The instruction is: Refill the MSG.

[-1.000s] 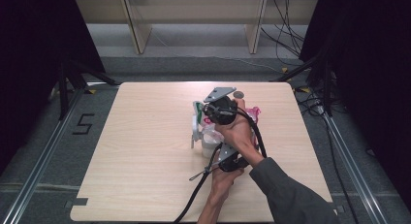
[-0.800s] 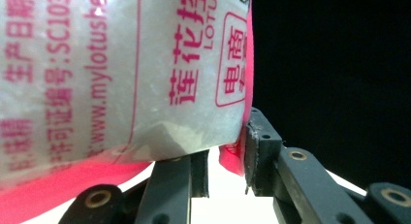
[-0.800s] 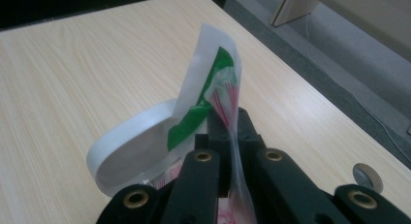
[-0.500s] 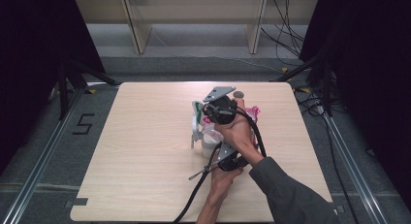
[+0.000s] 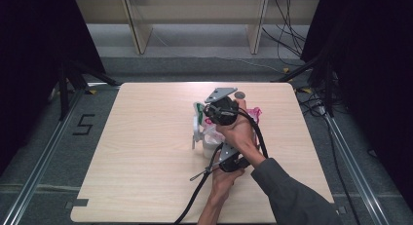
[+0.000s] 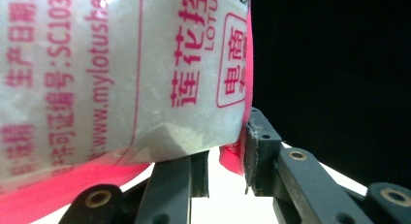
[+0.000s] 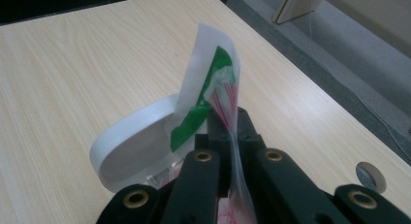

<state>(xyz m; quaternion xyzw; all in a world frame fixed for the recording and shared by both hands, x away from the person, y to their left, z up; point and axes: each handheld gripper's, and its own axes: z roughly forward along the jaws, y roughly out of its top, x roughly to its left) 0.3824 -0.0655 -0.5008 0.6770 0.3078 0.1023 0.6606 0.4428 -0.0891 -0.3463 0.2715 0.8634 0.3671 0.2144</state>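
Table (image 5: pixel 146 152), pale wood, seen whole from the high view. One bag (image 6: pixel 111 78) between both grippers: white granules, pink print and edge, a green-and-white top flap. Left gripper view gives its lettering close; left gripper (image 6: pixel 228 170) clamps its pink lower edge. Right gripper (image 7: pixel 228 132) has its jaws pinched on the clear film at the top, flap just beyond the fingertips. One white tub (image 7: pixel 135 146) beside them.
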